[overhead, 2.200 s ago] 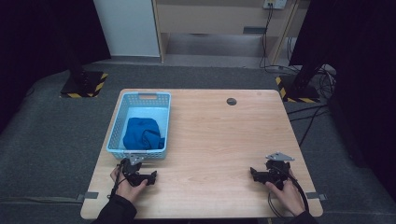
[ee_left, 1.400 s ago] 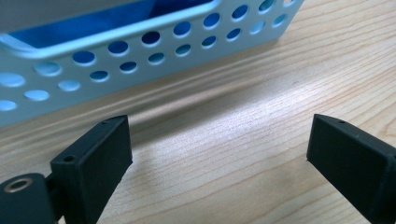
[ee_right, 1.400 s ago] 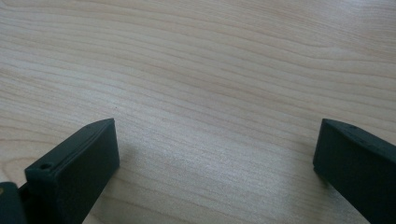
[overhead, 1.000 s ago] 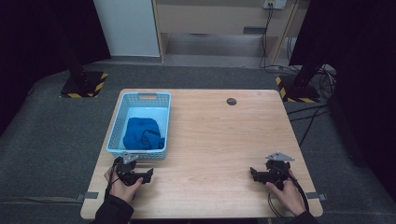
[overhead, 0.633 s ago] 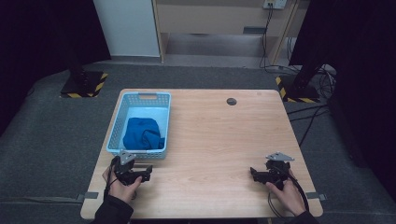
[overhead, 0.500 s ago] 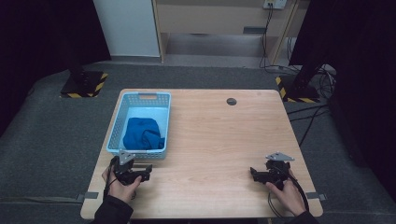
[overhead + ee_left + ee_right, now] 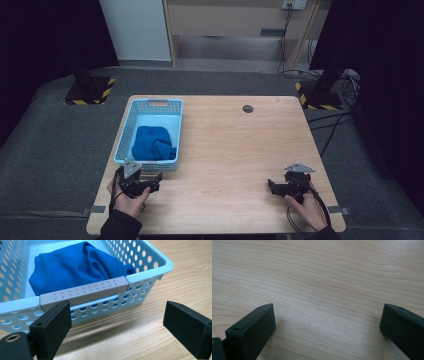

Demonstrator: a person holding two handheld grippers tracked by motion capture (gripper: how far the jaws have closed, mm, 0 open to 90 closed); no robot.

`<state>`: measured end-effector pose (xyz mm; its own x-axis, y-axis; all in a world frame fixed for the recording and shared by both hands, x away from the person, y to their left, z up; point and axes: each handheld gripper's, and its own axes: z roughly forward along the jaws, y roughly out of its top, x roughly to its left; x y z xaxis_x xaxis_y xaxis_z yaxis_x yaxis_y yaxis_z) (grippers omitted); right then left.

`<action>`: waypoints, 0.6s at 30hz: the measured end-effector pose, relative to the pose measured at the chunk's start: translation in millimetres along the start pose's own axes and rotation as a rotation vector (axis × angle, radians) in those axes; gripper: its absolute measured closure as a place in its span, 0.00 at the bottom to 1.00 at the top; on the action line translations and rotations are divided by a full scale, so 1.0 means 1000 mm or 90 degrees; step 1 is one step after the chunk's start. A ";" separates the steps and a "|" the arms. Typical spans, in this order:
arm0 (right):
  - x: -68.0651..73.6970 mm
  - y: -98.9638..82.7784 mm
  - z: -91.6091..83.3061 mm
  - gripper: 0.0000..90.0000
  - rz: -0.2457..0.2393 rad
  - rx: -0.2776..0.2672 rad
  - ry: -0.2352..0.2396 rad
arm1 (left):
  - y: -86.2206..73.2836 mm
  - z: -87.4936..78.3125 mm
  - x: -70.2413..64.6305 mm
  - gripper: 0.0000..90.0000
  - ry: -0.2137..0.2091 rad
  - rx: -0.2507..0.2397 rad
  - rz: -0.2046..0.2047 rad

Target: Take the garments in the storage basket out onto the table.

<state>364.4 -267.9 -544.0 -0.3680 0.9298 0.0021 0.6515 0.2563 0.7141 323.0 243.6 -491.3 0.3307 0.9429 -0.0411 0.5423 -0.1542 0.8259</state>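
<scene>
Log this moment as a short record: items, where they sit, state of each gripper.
basket: light blue basket, left half of the table
contents: crumpled blue cloth inside it
basket near rim: grey grip strip
left gripper: open, empty, just short of the basket's near wall
right gripper: open, empty, over bare wood at the near right
table far side: small dark round cap

High view: fixed above the near edge, looking forward and down, far enough to take in the whole table (image 7: 225,145). Left gripper view: low, close, facing the basket (image 7: 147,272) near wall and the cloth (image 7: 75,267) inside; both also in the high view. Right gripper view: low, very close, on bare tabletop only.
</scene>
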 end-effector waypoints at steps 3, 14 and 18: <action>0.000 0.000 0.000 0.00 0.000 0.000 0.000 | 0.000 -0.001 0.000 0.08 -0.001 -0.005 0.000; 0.000 0.000 0.000 0.00 0.000 0.000 0.000 | 0.002 -0.003 -0.001 0.08 0.005 -0.019 0.005; 0.000 0.000 0.000 0.00 0.000 0.000 0.000 | 0.003 -0.004 0.000 0.08 0.007 -0.026 0.005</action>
<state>364.4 -267.9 -544.0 -0.3681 0.9298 0.0022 0.6515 0.2562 0.7141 321.2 244.0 -486.8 0.3254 0.9451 -0.0285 0.5078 -0.1492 0.8484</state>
